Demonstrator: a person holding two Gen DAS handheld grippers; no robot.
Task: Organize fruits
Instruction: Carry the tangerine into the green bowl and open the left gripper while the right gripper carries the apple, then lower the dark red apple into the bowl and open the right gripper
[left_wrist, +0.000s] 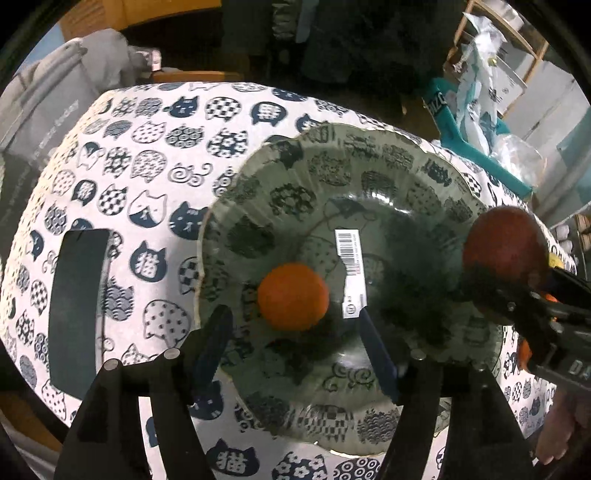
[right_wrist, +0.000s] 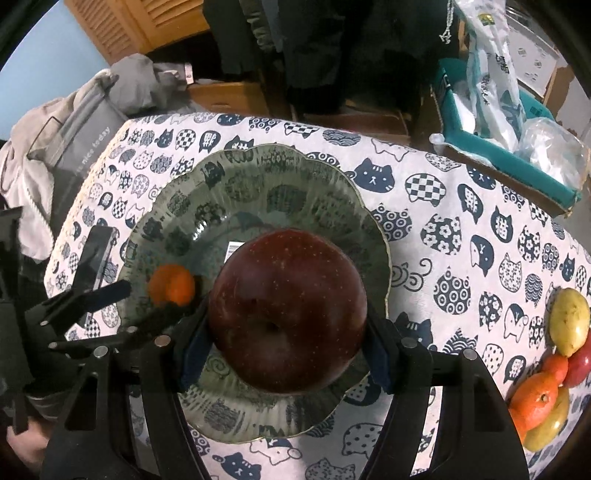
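Nearest to us in the right wrist view, our right gripper (right_wrist: 286, 343) is clamped on a big dark red apple (right_wrist: 288, 310), one blue-padded finger pressed against each side of it. We hold the apple above the plate, over the half of it closest to us, with its dimpled end turned toward the camera.

Beneath everything we see the table, spread with a white cloth (right_wrist: 454, 236) printed all over with navy cat heads. On that cloth sits a large greenish glass plate (right_wrist: 192, 206) with a scalloped rim, the cat print showing through it. A white barcode sticker (left_wrist: 351, 266) is on the middle of the plate.

From the left wrist view, our left gripper (left_wrist: 295, 343) is released, its two fingers spread wide apart over the near part of the plate and touching nothing. Between and just beyond them lies a small tangerine (left_wrist: 293, 301) on the plate floor, close beside the barcode sticker. In this same view the apple (left_wrist: 504, 249) appears at the right rim of the plate, gripped by the other tool.

A dark flat phone (left_wrist: 75, 306) lies on the cloth left of the plate, apart from it.

At the far right edge of the table we see a small heap of fruit (right_wrist: 554, 365), well apart from the plate: a yellow-green one on top, orange and red ones under it, all touching.
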